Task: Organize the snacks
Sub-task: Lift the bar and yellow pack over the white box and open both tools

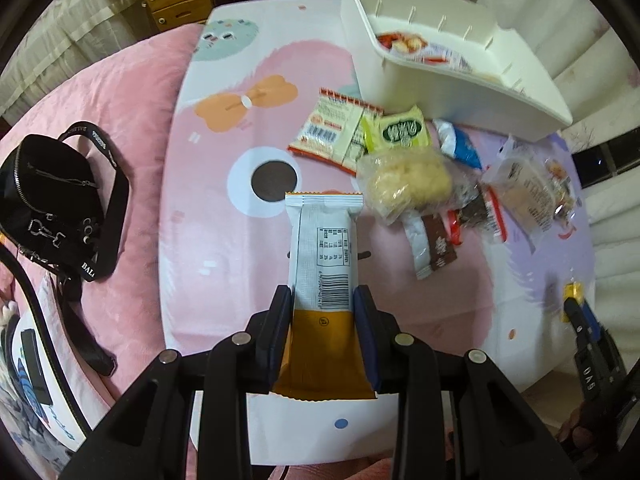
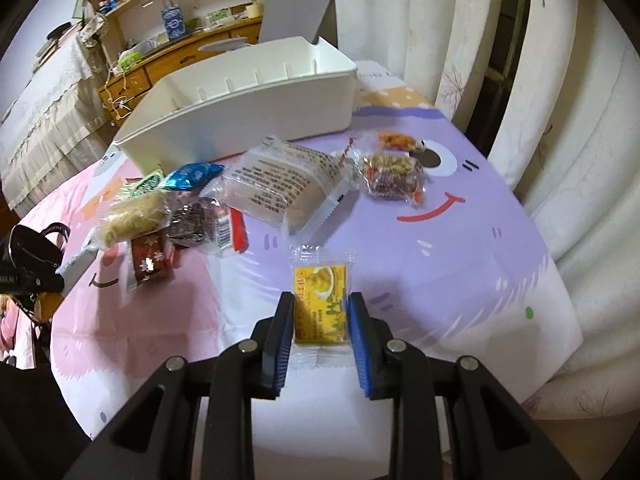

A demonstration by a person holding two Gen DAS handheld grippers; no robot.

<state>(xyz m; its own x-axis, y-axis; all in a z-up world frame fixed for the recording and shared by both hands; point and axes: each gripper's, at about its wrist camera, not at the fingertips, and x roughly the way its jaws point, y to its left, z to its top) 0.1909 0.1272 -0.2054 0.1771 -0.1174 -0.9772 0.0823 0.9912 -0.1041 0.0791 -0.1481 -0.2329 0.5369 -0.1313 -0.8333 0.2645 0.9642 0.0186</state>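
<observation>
A: Left tongs (image 1: 322,300) are clamped on a long bar (image 1: 322,248), white at the far end with a barcode, orange at the near end, held above the cloth (image 1: 224,240) and sticking straight out past the fingertips

B: And the right tongs (image 2: 321,308)?

A: Clamped too, on a small yellow packet (image 2: 320,304) in a clear wrapper, pads pressing both its sides, held over the purple part of the cloth

B: From the left side I can spot them low at the right edge, with a bit of yellow at the tip

A: Right. Beyond the bar sits the pile: a red and cream pack (image 1: 332,128), a green sachet (image 1: 402,130) overlapping it, a puffy yellow cake (image 1: 408,184) just in front, a blue pack (image 1: 460,146) beside that, a brown strip (image 1: 438,248) nearer us

B: The big clear-wrapped cake (image 2: 280,188) lies to the right of those, and a nut bar (image 2: 394,176) past it, close to the curtain (image 2: 560,140)

A: Behind the whole pile stands the white bin (image 1: 460,92), touching nothing I can be sure of, with one red-printed pack (image 1: 420,48) already lying inside

B: Anything else?

A: A black bag (image 1: 52,196) on the pink bedding (image 1: 132,120), well left of the cloth, strap trailing toward us
</observation>
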